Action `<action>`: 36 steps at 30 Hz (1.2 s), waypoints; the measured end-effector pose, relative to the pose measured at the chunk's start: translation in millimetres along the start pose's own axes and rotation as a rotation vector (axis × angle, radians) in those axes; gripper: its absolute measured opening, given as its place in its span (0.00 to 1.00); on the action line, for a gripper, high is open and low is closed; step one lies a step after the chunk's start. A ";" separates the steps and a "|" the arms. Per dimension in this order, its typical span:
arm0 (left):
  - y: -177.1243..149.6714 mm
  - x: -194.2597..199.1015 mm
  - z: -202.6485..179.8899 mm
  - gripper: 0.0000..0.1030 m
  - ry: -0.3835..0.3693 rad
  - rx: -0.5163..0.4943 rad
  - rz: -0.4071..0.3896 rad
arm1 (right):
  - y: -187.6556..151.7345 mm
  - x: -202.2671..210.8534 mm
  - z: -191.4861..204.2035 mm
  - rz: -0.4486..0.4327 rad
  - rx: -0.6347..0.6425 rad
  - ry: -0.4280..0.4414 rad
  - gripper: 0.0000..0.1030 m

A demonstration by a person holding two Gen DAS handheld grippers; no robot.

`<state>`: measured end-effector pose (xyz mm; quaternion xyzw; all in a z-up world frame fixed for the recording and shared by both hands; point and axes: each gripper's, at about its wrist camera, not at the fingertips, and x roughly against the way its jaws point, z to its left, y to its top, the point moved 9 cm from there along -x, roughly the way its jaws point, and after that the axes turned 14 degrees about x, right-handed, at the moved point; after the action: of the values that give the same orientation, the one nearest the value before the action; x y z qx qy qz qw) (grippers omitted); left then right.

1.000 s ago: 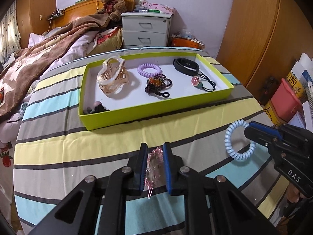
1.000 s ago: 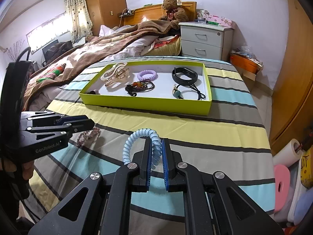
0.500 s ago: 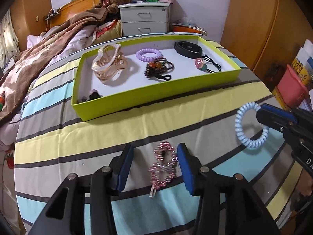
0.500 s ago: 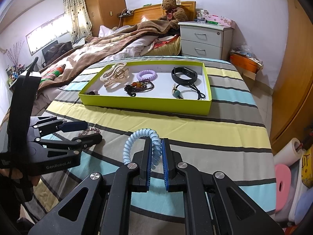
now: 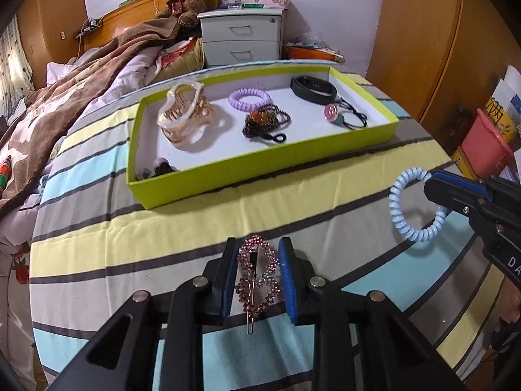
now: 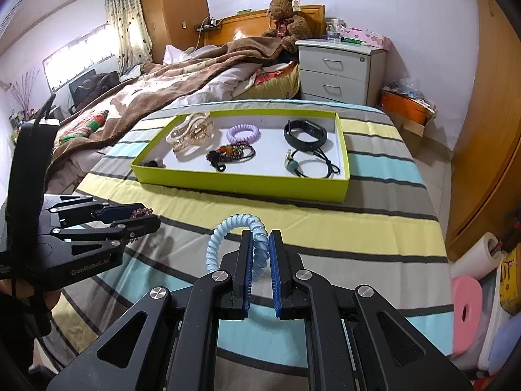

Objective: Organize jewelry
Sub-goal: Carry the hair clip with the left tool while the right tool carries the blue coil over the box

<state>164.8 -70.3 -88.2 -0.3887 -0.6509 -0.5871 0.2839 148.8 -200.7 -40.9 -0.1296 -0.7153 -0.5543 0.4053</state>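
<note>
Striped bedspread (image 5: pixel 97 247), pink hair clip (image 5: pixel 258 280) lengthwise between left tongs (image 5: pixel 257 270)

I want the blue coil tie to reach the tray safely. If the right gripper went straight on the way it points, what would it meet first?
Probably the near wall of the green tray. The right gripper, shut on the blue spiral hair tie, points over bare striped cloth toward it; height is unclear, so it might clear the rim.

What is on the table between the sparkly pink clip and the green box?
Nothing but striped tablecloth lies between the pink hair clip and the green tray; the left wrist view shows it.
</note>
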 end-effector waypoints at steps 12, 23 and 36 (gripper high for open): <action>36.9 25.0 3.3 0.26 -0.030 0.018 -0.075 | 41.2 4.5 -12.8 -0.049 0.009 -0.022 0.10; 78.1 28.5 11.6 0.26 -0.052 0.057 -0.125 | 83.8 -20.9 -36.5 -0.060 0.002 -0.033 0.10; 89.2 4.2 16.5 0.26 -0.055 0.100 -0.102 | 114.3 -85.1 -56.3 0.021 0.015 -0.021 0.10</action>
<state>238.9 -52.6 -38.7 -0.3563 -0.7059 -0.5568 0.2544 300.2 -188.6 -20.7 -0.1400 -0.7221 -0.5432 0.4048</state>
